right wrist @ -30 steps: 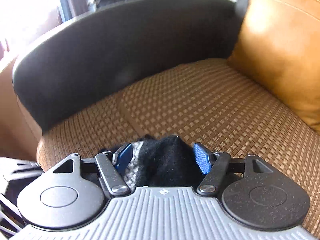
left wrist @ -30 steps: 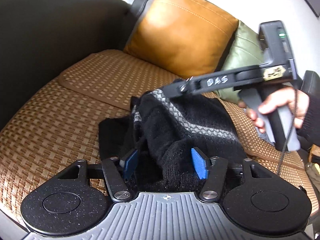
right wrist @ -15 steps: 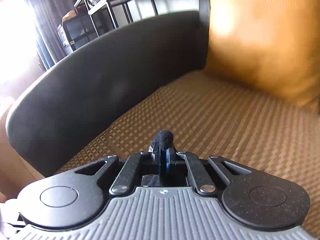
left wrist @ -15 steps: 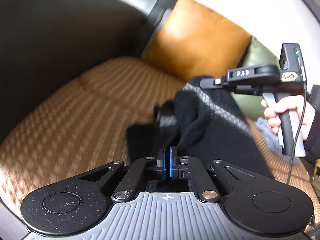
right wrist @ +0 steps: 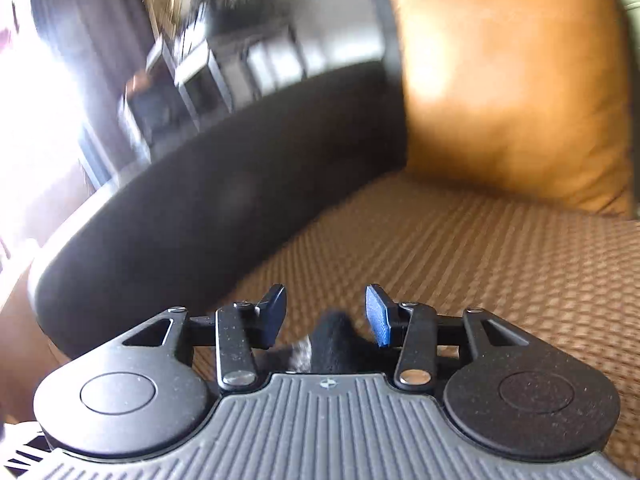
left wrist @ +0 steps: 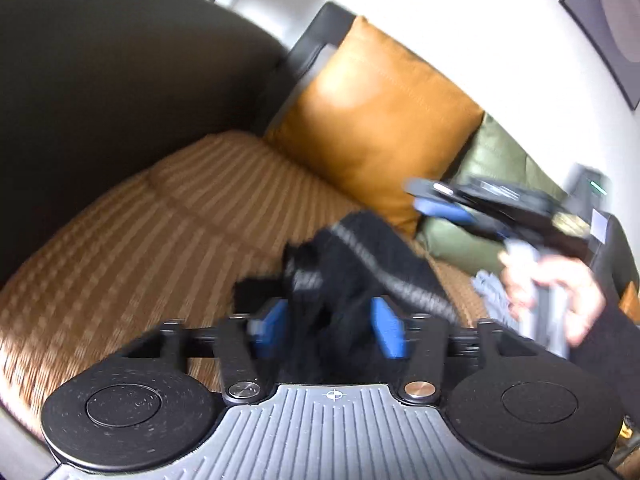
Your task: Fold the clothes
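A black knit garment (left wrist: 360,276) with a grey patterned stripe lies bunched on the woven seat (left wrist: 140,240). My left gripper (left wrist: 329,330) is low over its near end. The jaws are opening and the fabric sits loosely between the blue pads (left wrist: 386,332). In the left wrist view my right gripper (left wrist: 432,200), held by a hand (left wrist: 552,292), hovers above and right of the garment, blurred. In the right wrist view my right gripper (right wrist: 326,314) is also opening. A tip of the black garment (right wrist: 332,338) lies low between the fingers, free of the pads.
An orange cushion (left wrist: 380,128) and a green cushion (left wrist: 492,168) lean at the back of the sofa. A dark curved armrest (left wrist: 100,100) bounds the seat on the left. A grey-blue cloth (left wrist: 488,292) lies by the hand. A shelf unit (right wrist: 208,68) stands behind the armrest.
Both grippers closed on the black garment half a second ago and have now opened again. The right gripper has lifted off the garment and rolled. Both views are blurred by motion.
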The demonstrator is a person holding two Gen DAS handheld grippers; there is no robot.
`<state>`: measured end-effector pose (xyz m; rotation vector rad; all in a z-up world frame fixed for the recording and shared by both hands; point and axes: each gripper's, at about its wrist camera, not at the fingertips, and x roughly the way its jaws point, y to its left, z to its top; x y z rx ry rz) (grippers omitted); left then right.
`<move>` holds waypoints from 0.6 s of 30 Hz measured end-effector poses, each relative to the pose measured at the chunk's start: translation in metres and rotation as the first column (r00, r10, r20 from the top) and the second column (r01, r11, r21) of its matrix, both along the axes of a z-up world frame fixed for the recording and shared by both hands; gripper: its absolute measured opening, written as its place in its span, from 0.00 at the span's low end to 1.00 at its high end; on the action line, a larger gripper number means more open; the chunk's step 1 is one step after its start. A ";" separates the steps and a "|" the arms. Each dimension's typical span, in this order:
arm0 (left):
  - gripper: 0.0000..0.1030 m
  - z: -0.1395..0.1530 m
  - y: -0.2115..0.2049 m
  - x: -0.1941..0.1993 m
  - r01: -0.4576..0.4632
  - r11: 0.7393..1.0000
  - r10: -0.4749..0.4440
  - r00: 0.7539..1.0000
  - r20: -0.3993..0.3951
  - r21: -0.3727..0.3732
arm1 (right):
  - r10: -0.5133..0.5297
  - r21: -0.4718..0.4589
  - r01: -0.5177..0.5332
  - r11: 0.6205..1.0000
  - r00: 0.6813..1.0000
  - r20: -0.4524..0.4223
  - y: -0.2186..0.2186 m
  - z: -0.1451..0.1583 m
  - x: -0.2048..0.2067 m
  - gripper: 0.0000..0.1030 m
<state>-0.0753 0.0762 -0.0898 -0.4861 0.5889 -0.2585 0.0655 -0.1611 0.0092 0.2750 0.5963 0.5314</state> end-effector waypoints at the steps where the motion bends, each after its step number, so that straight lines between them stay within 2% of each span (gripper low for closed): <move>1: 0.68 0.002 -0.002 0.011 0.004 1.000 -0.004 1.000 -0.007 0.005 | -0.026 0.034 0.026 0.999 1.000 0.011 -0.014 0.004 -0.013 0.53; 3: 0.73 0.000 -0.006 0.037 0.018 1.000 -0.017 0.999 -0.042 0.018 | -0.078 0.087 0.077 0.993 0.997 0.010 -0.041 0.001 -0.042 0.64; 5: 0.74 -0.004 -0.011 0.063 0.034 0.999 -0.031 0.996 -0.089 0.030 | -0.135 0.103 0.136 0.985 0.991 -0.015 -0.065 -0.013 -0.070 0.65; 8: 0.76 -0.010 -0.022 0.084 0.057 0.995 -0.044 0.988 -0.145 0.082 | -0.209 0.076 0.216 0.973 0.974 -0.089 -0.089 -0.046 -0.086 0.65; 11: 0.76 -0.017 -0.031 0.097 0.076 0.993 -0.058 0.981 -0.187 0.094 | -0.257 0.098 0.278 0.956 0.948 -0.187 -0.101 -0.078 -0.084 0.66; 13: 0.76 -0.020 -0.035 0.102 0.094 0.992 -0.075 0.978 -0.195 0.085 | -0.273 0.134 0.304 0.943 0.939 -0.209 -0.104 -0.088 -0.080 0.66; 16: 0.78 -0.025 -0.042 0.109 0.107 0.989 -0.084 0.973 -0.213 0.098 | -0.293 0.193 0.329 0.924 0.936 -0.193 -0.107 -0.084 -0.060 0.66; 18: 0.77 -0.028 -0.044 0.113 0.110 0.989 -0.085 0.971 -0.222 0.101 | -0.287 0.199 0.321 0.926 0.941 -0.181 -0.111 -0.083 -0.038 0.66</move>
